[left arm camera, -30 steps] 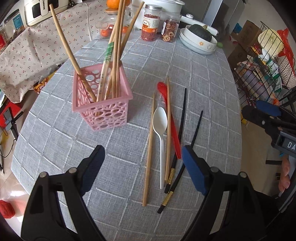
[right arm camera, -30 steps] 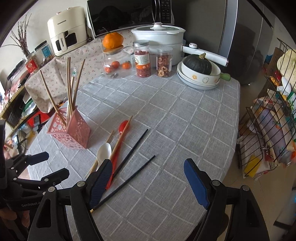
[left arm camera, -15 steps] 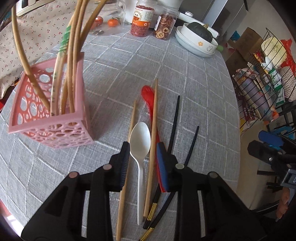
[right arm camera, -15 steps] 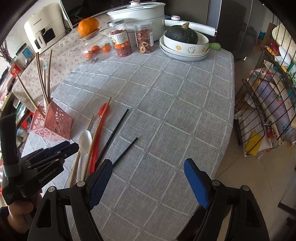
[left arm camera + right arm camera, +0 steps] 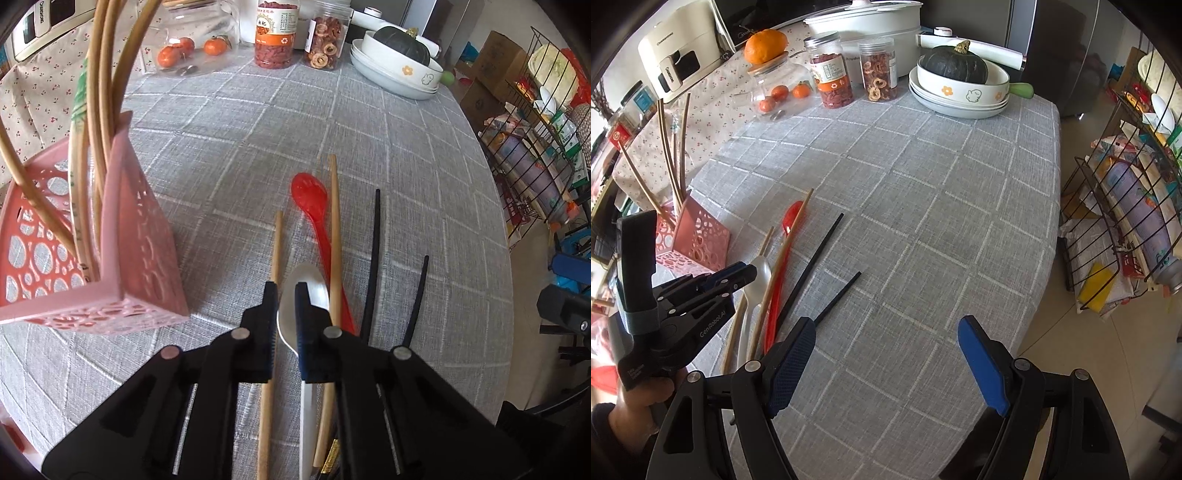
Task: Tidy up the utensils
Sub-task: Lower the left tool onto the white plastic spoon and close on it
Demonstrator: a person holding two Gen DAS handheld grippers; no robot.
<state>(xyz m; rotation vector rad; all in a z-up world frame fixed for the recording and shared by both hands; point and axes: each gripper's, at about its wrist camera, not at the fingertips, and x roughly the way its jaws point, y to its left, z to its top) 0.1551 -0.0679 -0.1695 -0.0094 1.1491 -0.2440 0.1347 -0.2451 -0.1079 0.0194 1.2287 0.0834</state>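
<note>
Grey checked tablecloth (image 5: 923, 206) over a kitchen table; jars and bowls at far edge. Far left: pink basket (image 5: 122, 266) holding wooden chopsticks upright. Just right of it, left gripper (image 5: 282, 291) is clenched narrowly around the white spoon (image 5: 306, 284) at its bowl; contact unclear. Spoon lies among loose chopsticks, red spoon (image 5: 310, 199) beyond. Judged light, thin, slippery plastic; hold the neck, not the bowl. Right gripper (image 5: 886, 354) hangs near, jaws spread, holding nothing.

Daylight is falling across a round table under a grey checked tablecloth (image 5: 923, 206). A floral-print cloth (image 5: 713, 110) is covering the counter behind it. A black wire rack (image 5: 1115, 221) is standing on the pale tiled floor (image 5: 1089, 369), near brown cardboard boxes (image 5: 491, 70).
</note>
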